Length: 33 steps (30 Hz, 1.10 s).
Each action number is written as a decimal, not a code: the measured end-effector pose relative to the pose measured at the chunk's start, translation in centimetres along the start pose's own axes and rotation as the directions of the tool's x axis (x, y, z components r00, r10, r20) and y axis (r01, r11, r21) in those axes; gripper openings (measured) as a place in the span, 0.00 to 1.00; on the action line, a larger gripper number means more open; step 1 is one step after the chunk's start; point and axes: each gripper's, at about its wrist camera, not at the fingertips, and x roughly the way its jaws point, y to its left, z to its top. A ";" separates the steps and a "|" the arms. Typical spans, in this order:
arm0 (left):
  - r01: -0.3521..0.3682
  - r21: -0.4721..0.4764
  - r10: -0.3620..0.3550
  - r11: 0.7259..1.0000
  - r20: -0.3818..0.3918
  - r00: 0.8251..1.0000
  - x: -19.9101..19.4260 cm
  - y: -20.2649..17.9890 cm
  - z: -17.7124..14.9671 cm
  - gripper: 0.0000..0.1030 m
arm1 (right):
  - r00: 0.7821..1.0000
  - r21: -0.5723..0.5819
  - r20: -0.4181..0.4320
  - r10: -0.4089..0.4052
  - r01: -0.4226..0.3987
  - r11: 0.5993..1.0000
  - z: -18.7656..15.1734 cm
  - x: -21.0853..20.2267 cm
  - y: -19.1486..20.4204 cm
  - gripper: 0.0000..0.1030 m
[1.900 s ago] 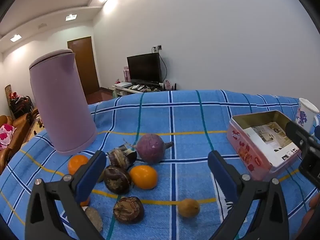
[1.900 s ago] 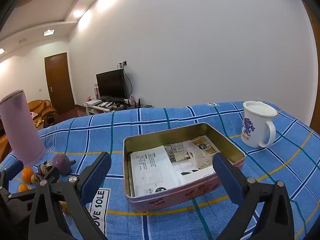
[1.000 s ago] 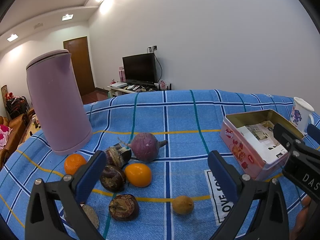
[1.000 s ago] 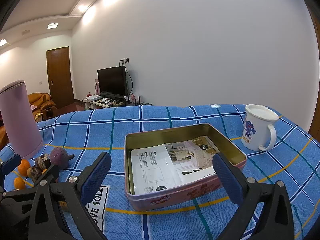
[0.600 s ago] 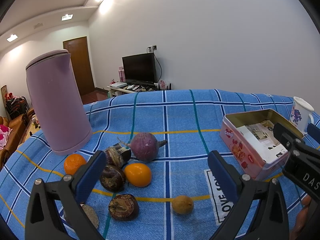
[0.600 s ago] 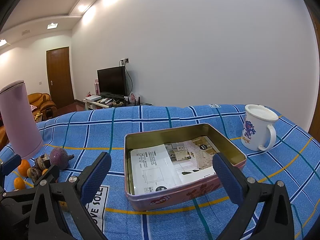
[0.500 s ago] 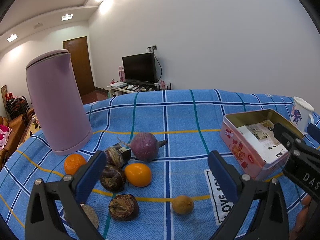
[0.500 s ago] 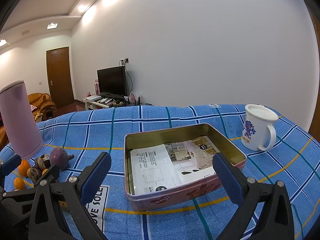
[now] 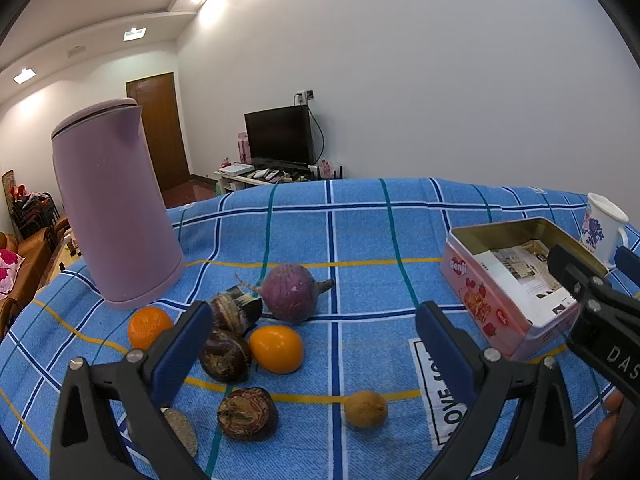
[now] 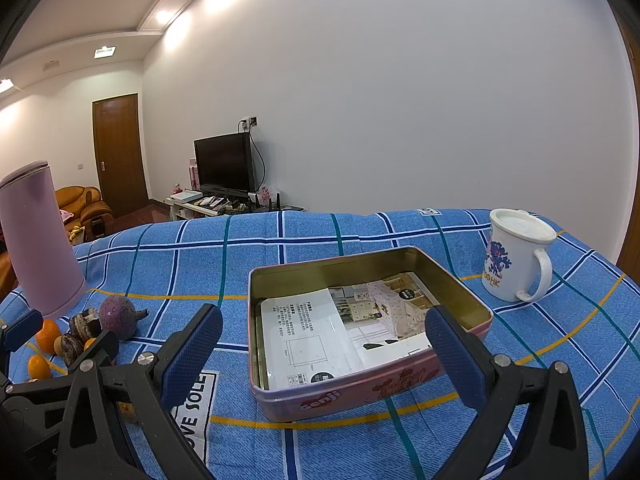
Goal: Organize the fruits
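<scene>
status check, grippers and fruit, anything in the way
Left gripper open, empty, above the fruit pile. Right gripper open, empty, over the pink tin. Fruits all on the cloth, none in the tin; papers lie inside it.

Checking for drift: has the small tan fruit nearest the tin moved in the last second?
No. The small tan fruit sits at the same yellow stripe and dark blue stripe crossing on the cloth.

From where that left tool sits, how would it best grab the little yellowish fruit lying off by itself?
Probably from straight above, with the fingers closing across the middle of the small yellow fruit. It is roundish, lies alone on the blue checked cloth and sits between the open left gripper fingers, so nothing crowds either side.
</scene>
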 end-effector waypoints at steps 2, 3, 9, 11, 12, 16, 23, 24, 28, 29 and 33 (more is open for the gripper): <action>-0.001 -0.001 0.001 1.000 0.000 1.000 0.0 0.0 0.0 1.00 | 1.000 0.000 0.000 0.000 0.000 1.000 0.0 0.0 0.0 0.99; 0.000 -0.001 0.000 1.000 0.000 1.000 0.0 0.0 0.0 1.00 | 1.000 0.000 0.000 0.000 0.000 1.000 0.0 0.0 0.0 0.99; 0.000 -0.001 0.000 1.000 0.000 1.000 0.0 0.0 0.0 1.00 | 1.000 0.000 0.000 0.001 -0.001 1.000 0.0 0.0 0.0 0.99; 0.000 -0.001 0.000 1.000 0.000 1.000 0.0 0.0 0.0 1.00 | 1.000 0.000 0.000 0.000 0.000 1.000 0.0 0.0 0.0 0.99; 0.000 -0.001 0.000 1.000 0.000 1.000 0.0 0.0 0.0 1.00 | 1.000 0.000 0.000 0.001 -0.001 1.000 0.0 0.0 0.0 0.99; -0.001 -0.002 0.001 1.000 -0.001 1.000 0.0 0.0 0.0 1.00 | 1.000 -0.001 0.000 0.002 -0.002 1.000 0.0 0.0 0.0 0.99; -0.002 -0.005 0.002 1.000 -0.007 1.000 0.1 0.1 -0.1 1.00 | 1.000 -0.004 0.001 0.013 -0.013 1.000 0.0 -0.1 0.2 0.99; -0.002 -0.006 0.002 1.000 -0.008 1.000 0.1 0.1 -0.1 1.00 | 1.000 -0.004 0.002 0.015 -0.015 1.000 0.0 -0.2 0.2 0.99; -0.001 -0.007 0.001 1.000 -0.016 1.000 0.0 0.2 -0.2 1.00 | 1.000 -0.005 0.003 0.025 -0.025 1.000 0.0 -0.2 0.3 0.99; 0.000 -0.007 0.000 1.000 -0.018 1.000 0.0 0.2 -0.2 1.00 | 1.000 -0.005 0.004 0.028 -0.028 1.000 0.0 -0.3 0.3 0.99; -0.005 -0.011 0.004 1.000 -0.025 1.000 -0.1 0.3 -0.3 1.00 | 0.999 -0.005 0.009 0.041 -0.041 0.999 0.0 -0.4 0.4 0.99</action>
